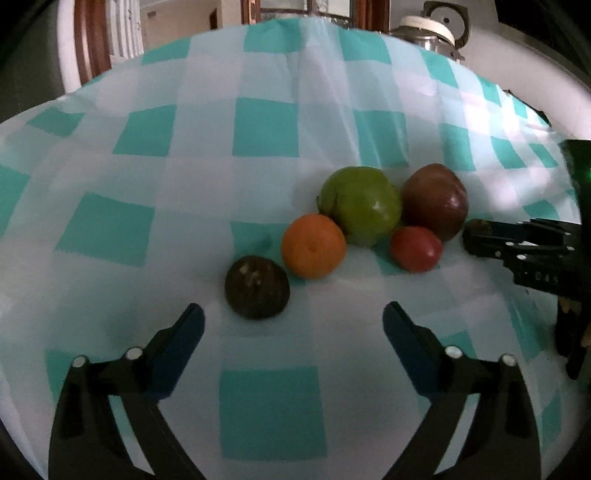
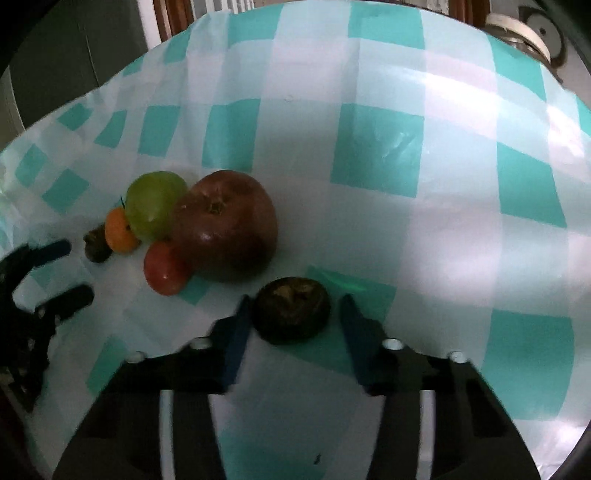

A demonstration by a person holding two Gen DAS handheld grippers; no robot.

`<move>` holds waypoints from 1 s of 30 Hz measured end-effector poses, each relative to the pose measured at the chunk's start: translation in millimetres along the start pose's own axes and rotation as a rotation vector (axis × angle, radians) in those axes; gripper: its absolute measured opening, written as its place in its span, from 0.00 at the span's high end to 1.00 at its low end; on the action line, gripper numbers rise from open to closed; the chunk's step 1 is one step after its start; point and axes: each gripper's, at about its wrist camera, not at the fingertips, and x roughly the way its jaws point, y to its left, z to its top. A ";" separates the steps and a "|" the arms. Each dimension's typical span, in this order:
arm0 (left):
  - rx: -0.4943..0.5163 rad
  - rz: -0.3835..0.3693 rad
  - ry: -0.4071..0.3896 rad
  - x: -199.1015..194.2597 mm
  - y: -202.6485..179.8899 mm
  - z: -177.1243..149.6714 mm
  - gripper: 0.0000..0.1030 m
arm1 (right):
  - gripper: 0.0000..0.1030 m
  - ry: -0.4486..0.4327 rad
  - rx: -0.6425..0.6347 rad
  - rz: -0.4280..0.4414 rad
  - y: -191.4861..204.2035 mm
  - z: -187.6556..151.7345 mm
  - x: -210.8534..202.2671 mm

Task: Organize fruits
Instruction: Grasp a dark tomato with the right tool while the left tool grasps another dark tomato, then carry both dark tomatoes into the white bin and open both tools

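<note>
Several fruits lie in a cluster on the checked cloth: a green apple, a dark red apple, an orange, a small red fruit and a dark round fruit. My left gripper is open and empty, just short of the dark fruit. My right gripper stands around a second dark wrinkled fruit. The left finger touches it and a gap shows at the right finger.
The table is covered by a teal and white checked cloth. A metal pot with a white lid stands beyond the far right edge. Wooden chair frames stand behind the table.
</note>
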 end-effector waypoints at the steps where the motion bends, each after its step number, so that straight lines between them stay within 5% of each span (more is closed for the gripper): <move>1: 0.010 0.014 0.013 5.8 0.0 3.4 0.11 | 0.59 0.000 0.002 0.001 0.8 0.5 3.0; 9: 0.018 -0.001 0.063 27.9 12.0 15.7 0.32 | 0.59 -0.008 0.052 0.059 -10.3 -2.7 -1.0; 11: 0.028 -0.005 0.055 23.8 13.8 12.8 0.60 | 0.59 -0.008 0.055 0.062 -10.5 -2.6 -1.1; 20: 0.006 0.004 0.023 -53.7 10.6 -41.6 0.61 | 0.60 -0.008 0.077 0.090 13.7 -43.1 -40.8; 30: -0.035 0.021 -0.019 -141.2 -10.7 -132.2 0.61 | 0.60 -0.037 -0.020 0.173 109.5 -118.6 -117.4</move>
